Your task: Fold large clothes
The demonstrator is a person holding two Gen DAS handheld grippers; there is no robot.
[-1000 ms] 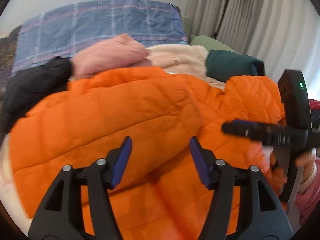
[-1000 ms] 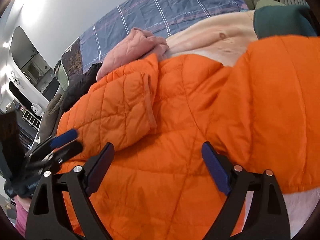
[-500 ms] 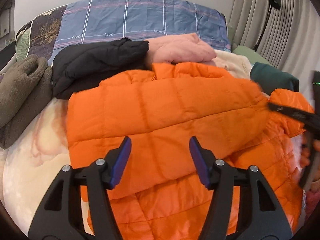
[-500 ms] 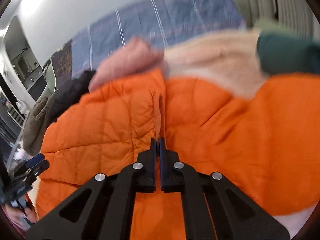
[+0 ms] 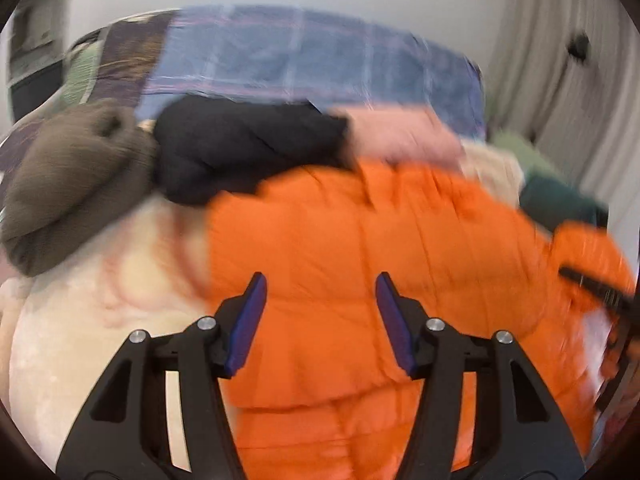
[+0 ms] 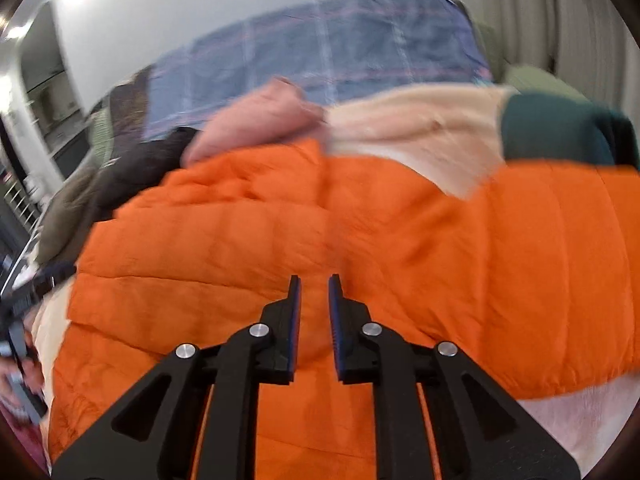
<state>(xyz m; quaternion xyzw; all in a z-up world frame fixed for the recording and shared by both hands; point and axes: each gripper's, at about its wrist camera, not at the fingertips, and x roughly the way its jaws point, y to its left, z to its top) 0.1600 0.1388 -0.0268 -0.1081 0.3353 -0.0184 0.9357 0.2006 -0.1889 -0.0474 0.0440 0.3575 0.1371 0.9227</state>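
Left wrist only: brown garment (image 5: 68,184)

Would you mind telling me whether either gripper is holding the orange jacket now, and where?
Neither: the left gripper and right gripper both stand open above the orange jacket.

Bed (image 5: 60,340); orange jacket (image 5: 360,260) atop

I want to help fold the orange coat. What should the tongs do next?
Probably lower the left tongs onto the orange coat and pinch its near edge. They hang open above it, closing a little with nothing between them, and the coat isn't flat yet.
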